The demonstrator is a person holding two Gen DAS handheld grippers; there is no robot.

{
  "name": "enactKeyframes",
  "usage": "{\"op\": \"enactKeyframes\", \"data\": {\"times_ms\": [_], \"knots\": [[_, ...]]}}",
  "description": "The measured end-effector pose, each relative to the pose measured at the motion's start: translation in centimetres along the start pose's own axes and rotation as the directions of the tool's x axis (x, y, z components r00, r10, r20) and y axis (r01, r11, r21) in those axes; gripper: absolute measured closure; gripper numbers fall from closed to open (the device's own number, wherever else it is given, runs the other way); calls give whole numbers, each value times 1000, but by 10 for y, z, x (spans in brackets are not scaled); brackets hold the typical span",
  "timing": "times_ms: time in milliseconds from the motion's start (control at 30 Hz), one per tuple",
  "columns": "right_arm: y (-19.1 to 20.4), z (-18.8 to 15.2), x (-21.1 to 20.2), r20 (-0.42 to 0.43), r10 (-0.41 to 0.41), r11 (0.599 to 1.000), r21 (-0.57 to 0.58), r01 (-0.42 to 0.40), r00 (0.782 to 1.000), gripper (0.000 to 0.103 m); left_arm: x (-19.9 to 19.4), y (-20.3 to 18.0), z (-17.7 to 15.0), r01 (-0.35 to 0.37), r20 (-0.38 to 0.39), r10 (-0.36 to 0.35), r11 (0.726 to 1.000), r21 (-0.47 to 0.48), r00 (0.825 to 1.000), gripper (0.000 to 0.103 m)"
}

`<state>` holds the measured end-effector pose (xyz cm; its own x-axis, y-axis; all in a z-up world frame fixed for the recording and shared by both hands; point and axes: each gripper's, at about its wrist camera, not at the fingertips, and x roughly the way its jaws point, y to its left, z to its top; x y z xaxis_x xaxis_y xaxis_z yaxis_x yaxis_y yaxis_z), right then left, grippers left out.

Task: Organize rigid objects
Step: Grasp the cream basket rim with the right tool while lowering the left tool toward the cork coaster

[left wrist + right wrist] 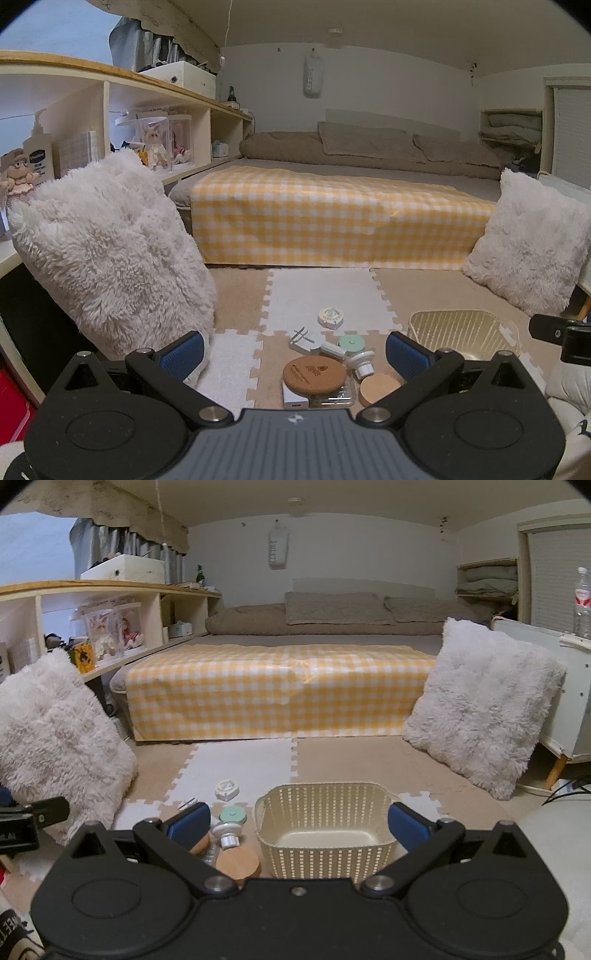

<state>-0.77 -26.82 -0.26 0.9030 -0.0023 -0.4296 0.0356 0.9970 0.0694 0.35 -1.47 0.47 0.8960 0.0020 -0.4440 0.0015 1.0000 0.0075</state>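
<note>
A cluster of small items lies on the foam floor mat: a round cork coaster [314,373], a white charger plug [303,340], a mint round lid [351,343], a white knob piece [361,362], a wooden lid [379,387], a white power bank [294,399] and a round tape measure [331,316]. My left gripper [295,350] stands open just above this cluster, holding nothing. A cream perforated basket [325,830], empty, sits to the right of the items. My right gripper [298,821] hangs open over the basket's near side. The tape measure [226,788] and wooden lid [238,864] show left of the basket.
Two fluffy white pillows [110,251] [484,705] lean at left and right. A bed with a yellow checked cover [332,218] lies beyond the mat. A low shelf [122,96] with bottles and dolls runs along the left wall; a white cabinet [565,686] stands right.
</note>
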Motion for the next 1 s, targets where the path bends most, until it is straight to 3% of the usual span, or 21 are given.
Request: {"op": "enactKeyframes", "data": {"times_ms": [167, 300, 400, 600, 800, 1000], "knots": [[-4, 6, 6, -23, -51, 998, 29, 52, 998, 0, -4, 6, 5, 18, 4, -18, 1000, -14, 1000, 0], [-22, 15, 17, -34, 21, 992, 125, -17, 999, 0, 4, 7, 12, 17, -3, -17, 999, -28, 1000, 0], [-43, 24, 25, 37, 82, 973, 213, -88, 996, 0, 12, 9, 20, 23, -20, -24, 999, -40, 1000, 0], [-67, 46, 58, 93, 8, 974, 225, -28, 996, 0, 30, 9, 31, 26, -26, -26, 999, -24, 999, 0], [-86, 58, 107, 32, -92, 979, 185, 85, 995, 0, 65, 4, 36, -4, -45, 6, 999, 51, 999, 0], [-109, 54, 159, -106, -135, 980, 132, 148, 985, 0, 97, -3, 41, -5, -57, 11, 994, 112, 998, 0]]}}
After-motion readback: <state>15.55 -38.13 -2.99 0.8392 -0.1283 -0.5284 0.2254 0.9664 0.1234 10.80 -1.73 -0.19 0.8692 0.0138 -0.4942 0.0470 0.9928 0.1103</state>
